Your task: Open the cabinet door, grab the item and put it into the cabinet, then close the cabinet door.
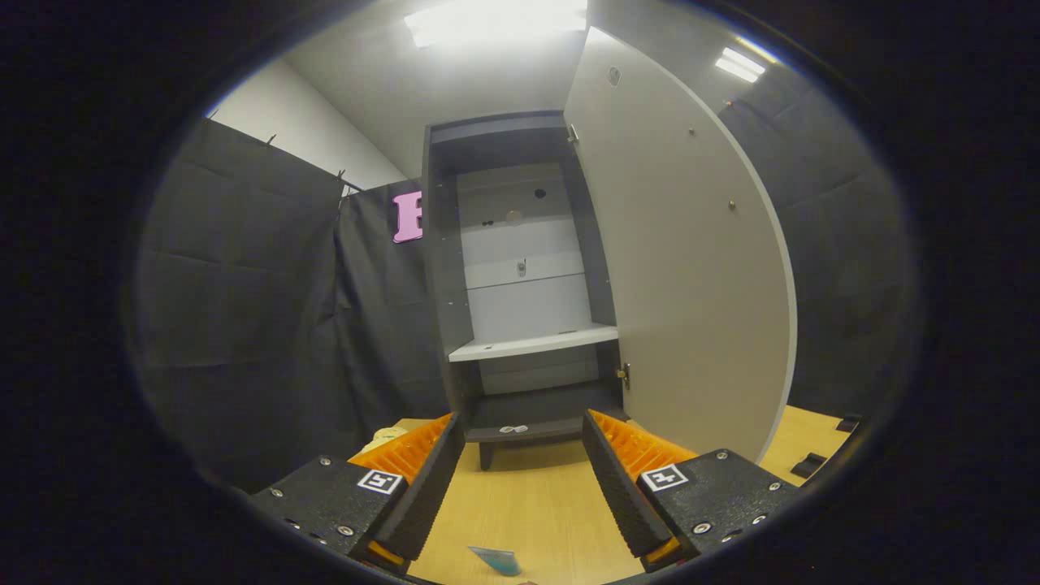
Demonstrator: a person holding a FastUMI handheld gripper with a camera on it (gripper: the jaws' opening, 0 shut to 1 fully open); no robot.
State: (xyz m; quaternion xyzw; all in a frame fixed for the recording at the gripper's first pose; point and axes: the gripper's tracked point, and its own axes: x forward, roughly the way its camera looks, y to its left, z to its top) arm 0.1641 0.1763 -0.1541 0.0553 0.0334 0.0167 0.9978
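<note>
Tool (pixel 524 431) gapes; blue item (pixel 496 560) between its fingers.

Likely a recording booth, black cloth walls (pixel 244 325), cabinet (pixel 520 325) on table (pixel 528 504)

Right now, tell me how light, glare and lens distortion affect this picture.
Gripper view: the ceiling lights blow out to white glare. The fisheye bows the open cabinet door into a curve. The cabinet interior is dim, though its white shelf reads clearly. The hand-held gripper sits open and sharp over the wooden table; a small blue item near the fingers is cut off.
</note>
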